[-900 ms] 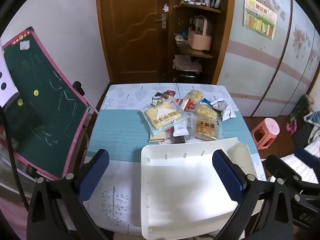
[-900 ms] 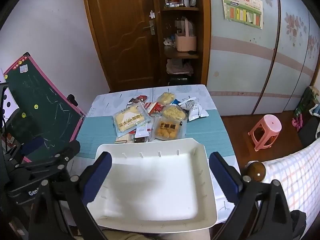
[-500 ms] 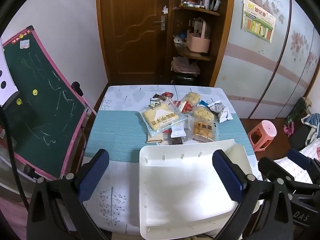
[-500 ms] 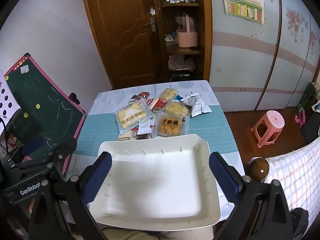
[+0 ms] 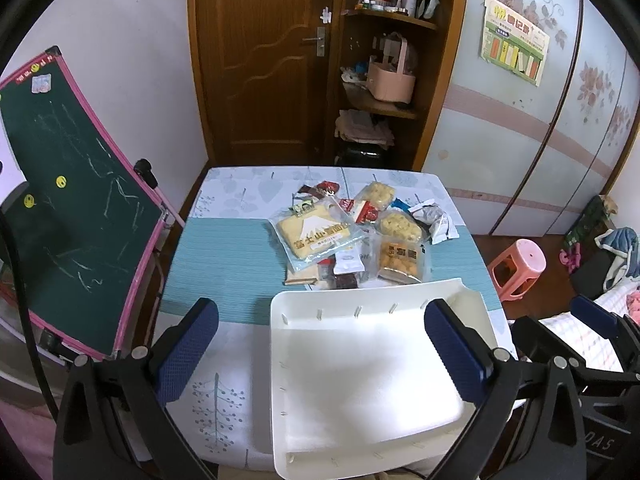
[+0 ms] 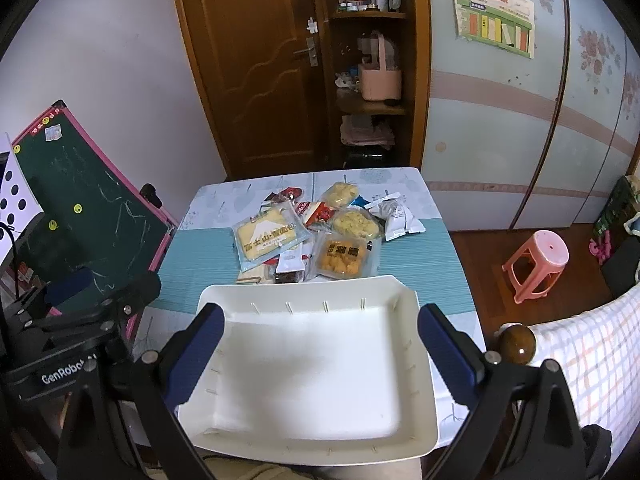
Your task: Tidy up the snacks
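A pile of snack packets lies mid-table: a large yellow cake pack (image 5: 316, 236) (image 6: 267, 237), an orange puff pack (image 5: 400, 260) (image 6: 344, 258), a pale cookie pack (image 5: 400, 225), a white wrapper (image 5: 436, 219) and small red packets (image 5: 362, 210). An empty white tray (image 5: 360, 364) (image 6: 312, 364) sits at the table's near edge, just in front of the pile. My left gripper (image 5: 320, 350) is open, held high above the tray's left part. My right gripper (image 6: 320, 354) is open above the tray. Both are empty.
The table (image 5: 224, 256) has a teal runner. A green chalkboard easel (image 5: 68, 200) stands at its left. A pink stool (image 5: 520, 264) and a checked bed cover (image 6: 592, 360) are at the right. A wooden door and shelf unit (image 5: 380, 72) stand behind.
Both grippers have risen and pulled back slightly, so the table and tray look smaller and lower in view. Nothing on the table has moved.
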